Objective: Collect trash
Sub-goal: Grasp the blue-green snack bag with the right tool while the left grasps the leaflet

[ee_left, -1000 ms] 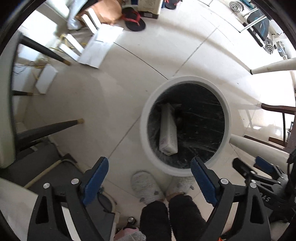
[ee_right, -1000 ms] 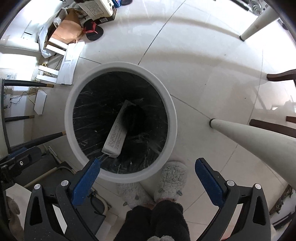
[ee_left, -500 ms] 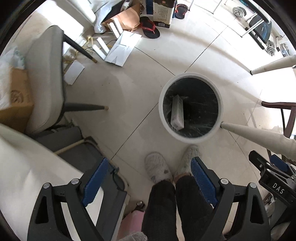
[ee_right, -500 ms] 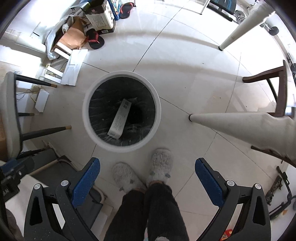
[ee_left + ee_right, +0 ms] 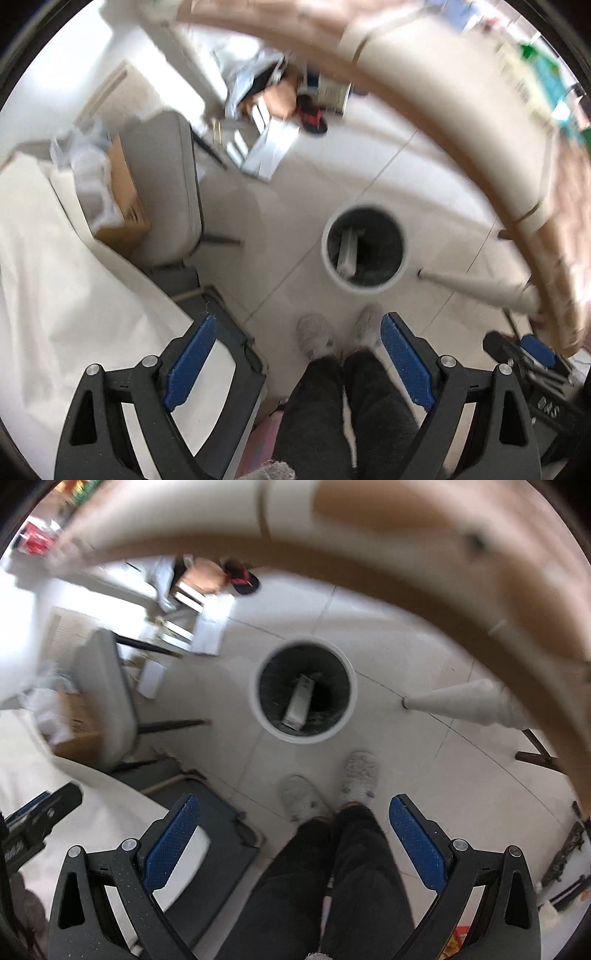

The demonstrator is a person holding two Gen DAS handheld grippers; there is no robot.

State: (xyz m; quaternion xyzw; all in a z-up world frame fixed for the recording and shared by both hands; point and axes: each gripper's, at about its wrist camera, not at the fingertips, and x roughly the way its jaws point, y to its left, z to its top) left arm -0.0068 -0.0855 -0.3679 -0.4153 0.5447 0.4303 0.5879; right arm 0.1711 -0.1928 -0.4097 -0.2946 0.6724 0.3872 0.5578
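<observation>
Left gripper (image 5: 295, 354) and right gripper (image 5: 293, 829): jaws spread wide, nothing between, pointing down. Below, grey slippers (image 5: 332, 782) on pale tiles. Beyond them, white bin (image 5: 304, 692) with a white box (image 5: 300, 701) inside.

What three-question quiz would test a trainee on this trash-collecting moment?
1. True or false: the round white bin with a black liner holds a long white carton.
2. What do the left gripper and right gripper hold? A) crumpled paper B) nothing C) a bottle
3. Fill in: the person's grey fluffy slippers stand on the pale tiled ____ beside the bin.

Key: 1 true: the carton leans inside the bin. 2 B: both pairs of jaws stand wide apart and empty. 3 floor.
</observation>
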